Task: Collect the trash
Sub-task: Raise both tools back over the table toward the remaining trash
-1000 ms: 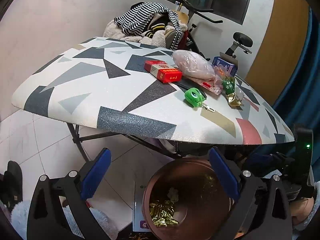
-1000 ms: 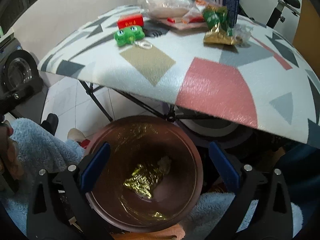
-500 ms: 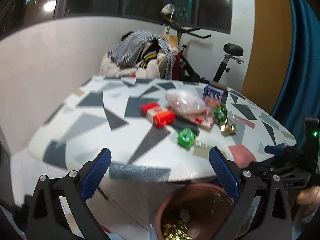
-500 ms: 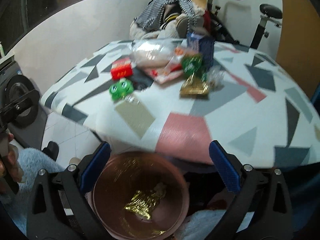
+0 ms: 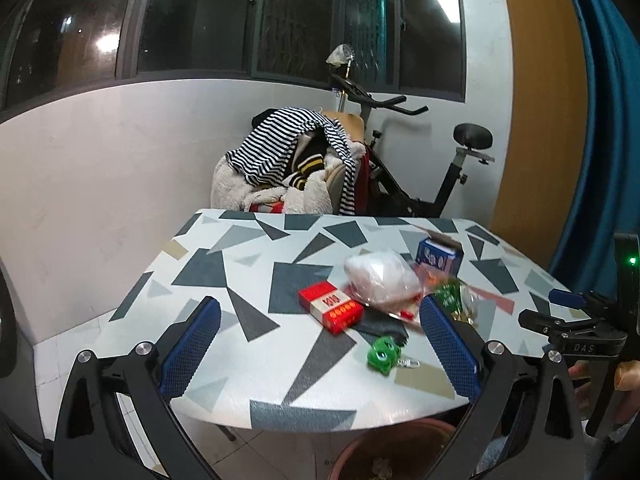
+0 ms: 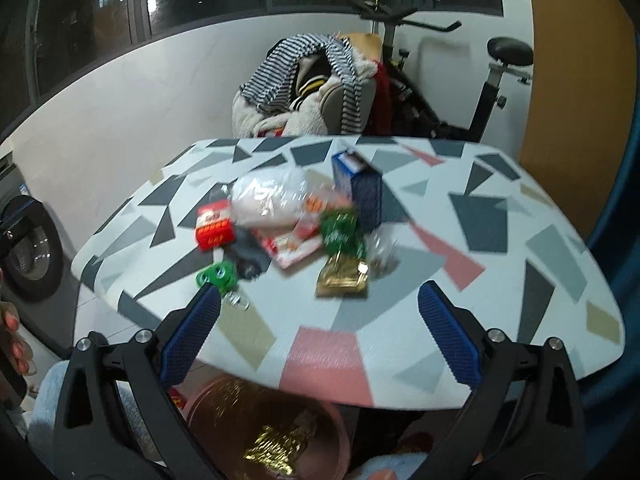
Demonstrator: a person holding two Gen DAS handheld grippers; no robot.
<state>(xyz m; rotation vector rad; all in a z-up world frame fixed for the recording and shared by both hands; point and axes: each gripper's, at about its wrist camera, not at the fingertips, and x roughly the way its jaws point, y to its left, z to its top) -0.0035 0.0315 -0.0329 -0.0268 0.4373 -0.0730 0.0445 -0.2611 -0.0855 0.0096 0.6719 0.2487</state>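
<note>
A patterned table [image 5: 248,276] [image 6: 500,272] carries a pile of trash: a red box [image 5: 330,307] [image 6: 214,228], a clear plastic bag [image 5: 380,278] [image 6: 272,200], a blue carton [image 5: 438,258] [image 6: 360,188], a green wrapper [image 6: 340,232], a gold wrapper [image 6: 342,276] and a green frog toy [image 5: 384,354] [image 6: 216,276]. A brown bin [image 6: 272,432] [image 5: 400,452] stands below the table's near edge with a gold wrapper [image 6: 276,448] inside. My left gripper [image 5: 320,340] and my right gripper [image 6: 316,332] are open and empty, above the near edge.
A chair piled with striped clothes [image 5: 292,160] and an exercise bike [image 5: 420,168] stand behind the table. A white wall runs at the left, a blue curtain [image 5: 600,160] at the right. A washing machine [image 6: 28,248] stands at the left.
Both grippers have risen from over the bin to above the table's near edge and now look across the tabletop. Both stay open and empty.
</note>
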